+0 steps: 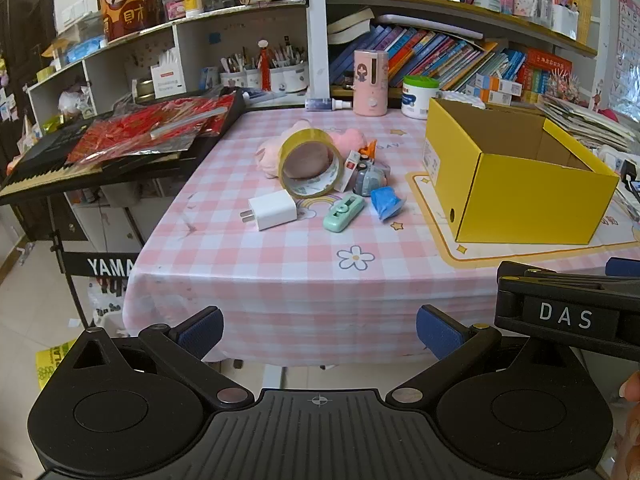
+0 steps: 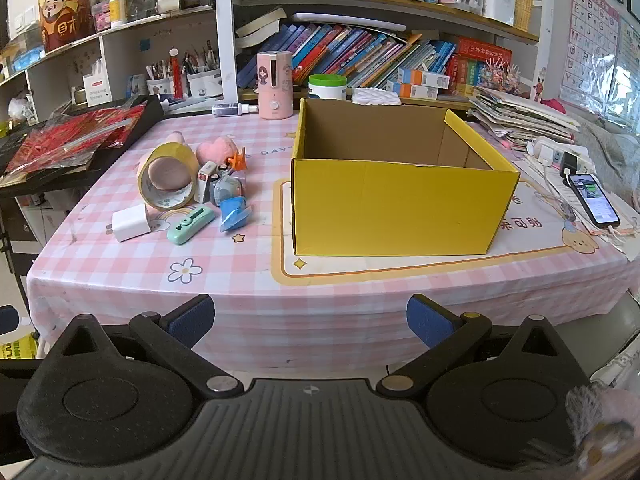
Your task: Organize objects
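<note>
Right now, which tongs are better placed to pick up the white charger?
Probably the left tongs: open, and the white charger lies nearly straight ahead. For the right tongs, the charger lies far left, with the yellow box ahead.

yellow box (image 2: 400, 208): open, upright | tape roll (image 2: 168, 178), white charger (image 2: 130, 223): clustered left of it

Even, soft daylight fills both views, brightest toward the right edge. The box (image 2: 400, 208) casts only a faint shadow on the desk (image 2: 280, 280). Fisheye bending curves the shelves (image 2: 380, 0) and desk edge. The middle is sharp; a pale shape at the right wrist view's lower right corner is blurred.
</note>
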Motion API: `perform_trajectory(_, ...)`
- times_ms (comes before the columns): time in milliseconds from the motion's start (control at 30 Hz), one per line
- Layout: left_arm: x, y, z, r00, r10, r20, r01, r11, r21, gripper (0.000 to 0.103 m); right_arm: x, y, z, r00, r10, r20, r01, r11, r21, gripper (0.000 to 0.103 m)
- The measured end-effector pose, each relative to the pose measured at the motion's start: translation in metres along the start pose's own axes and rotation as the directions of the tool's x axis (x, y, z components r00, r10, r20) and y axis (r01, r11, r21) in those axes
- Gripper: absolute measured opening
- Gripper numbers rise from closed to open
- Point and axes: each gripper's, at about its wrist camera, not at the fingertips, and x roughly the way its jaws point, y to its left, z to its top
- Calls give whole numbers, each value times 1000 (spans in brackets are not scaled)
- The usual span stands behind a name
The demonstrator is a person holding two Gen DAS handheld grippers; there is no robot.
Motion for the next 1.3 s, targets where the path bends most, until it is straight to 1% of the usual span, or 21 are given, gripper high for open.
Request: perform_trajectory(1300, -6, -2, -1, 1000, -10, 6, 10, 1000, 9, 103, -5, -1, -3, 1000, 3, 3, -3, 1000, 7, 103)
